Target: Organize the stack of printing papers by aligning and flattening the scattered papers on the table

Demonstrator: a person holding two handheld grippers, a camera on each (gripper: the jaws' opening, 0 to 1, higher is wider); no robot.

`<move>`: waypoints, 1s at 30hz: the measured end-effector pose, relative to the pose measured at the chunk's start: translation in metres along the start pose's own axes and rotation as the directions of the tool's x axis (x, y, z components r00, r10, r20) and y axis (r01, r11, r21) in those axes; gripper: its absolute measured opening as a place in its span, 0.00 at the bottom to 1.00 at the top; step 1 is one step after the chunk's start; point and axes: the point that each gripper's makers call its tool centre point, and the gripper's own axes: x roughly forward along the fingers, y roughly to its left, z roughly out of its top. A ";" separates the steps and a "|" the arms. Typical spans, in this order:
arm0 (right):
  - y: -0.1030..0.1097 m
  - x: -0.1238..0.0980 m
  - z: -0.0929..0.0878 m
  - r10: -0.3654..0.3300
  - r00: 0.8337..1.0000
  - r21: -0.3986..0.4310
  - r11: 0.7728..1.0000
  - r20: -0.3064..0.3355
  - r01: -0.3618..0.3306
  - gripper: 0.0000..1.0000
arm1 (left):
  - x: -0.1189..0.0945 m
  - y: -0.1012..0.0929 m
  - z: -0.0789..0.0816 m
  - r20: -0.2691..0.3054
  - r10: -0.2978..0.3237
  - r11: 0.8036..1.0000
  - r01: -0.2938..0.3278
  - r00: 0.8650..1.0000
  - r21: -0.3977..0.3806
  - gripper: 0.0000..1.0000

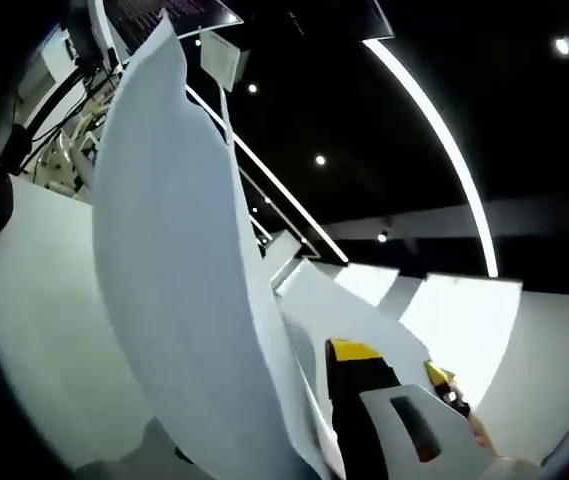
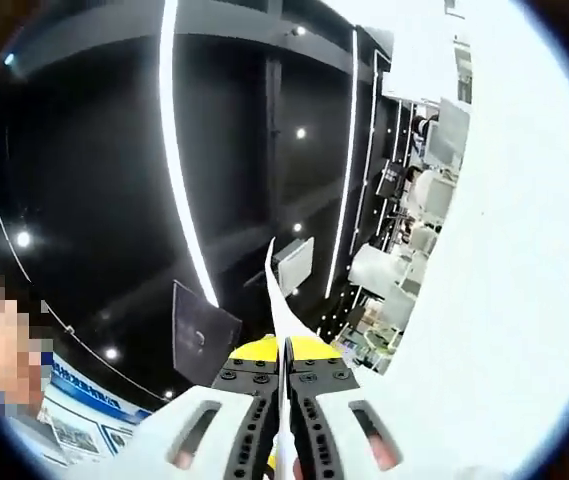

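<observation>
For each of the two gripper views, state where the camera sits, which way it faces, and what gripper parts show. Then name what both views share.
Left gripper view: rides on the left gripper, tilted up toward a dark ceiling with light strips; curved paper sheets rise in front; the right gripper enters at lower right.
Right gripper view: rides on the right gripper, facing the ceiling; its jaws are closed on the paper's thin edge.
Shared: the lifted paper and the ceiling lights.

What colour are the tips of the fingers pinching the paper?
Yellow, seen best in the right gripper view, where the right gripper pinches the white paper edge-on.
</observation>
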 end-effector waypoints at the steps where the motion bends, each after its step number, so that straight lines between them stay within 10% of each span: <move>1: 0.001 0.000 0.000 0.000 1.000 0.008 1.000 0.001 0.000 0.00 | 0.000 0.000 0.000 0.000 0.000 1.000 0.000 1.000 0.000 0.18; 22: 0.009 0.000 -0.002 0.012 1.000 0.070 0.997 0.002 -0.012 0.00 | 0.001 -0.002 -0.003 -0.010 -0.006 1.000 0.006 1.000 0.016 0.21; 24: -0.019 0.042 -0.046 0.007 1.000 0.073 0.997 0.000 -0.007 0.00 | 0.001 -0.003 -0.003 -0.011 -0.009 1.000 0.009 1.000 0.018 0.21; 30: -0.021 0.056 -0.061 0.012 1.000 0.076 0.997 0.004 -0.012 0.00 | 0.000 -0.003 -0.003 -0.012 -0.011 1.000 0.012 1.000 0.024 0.22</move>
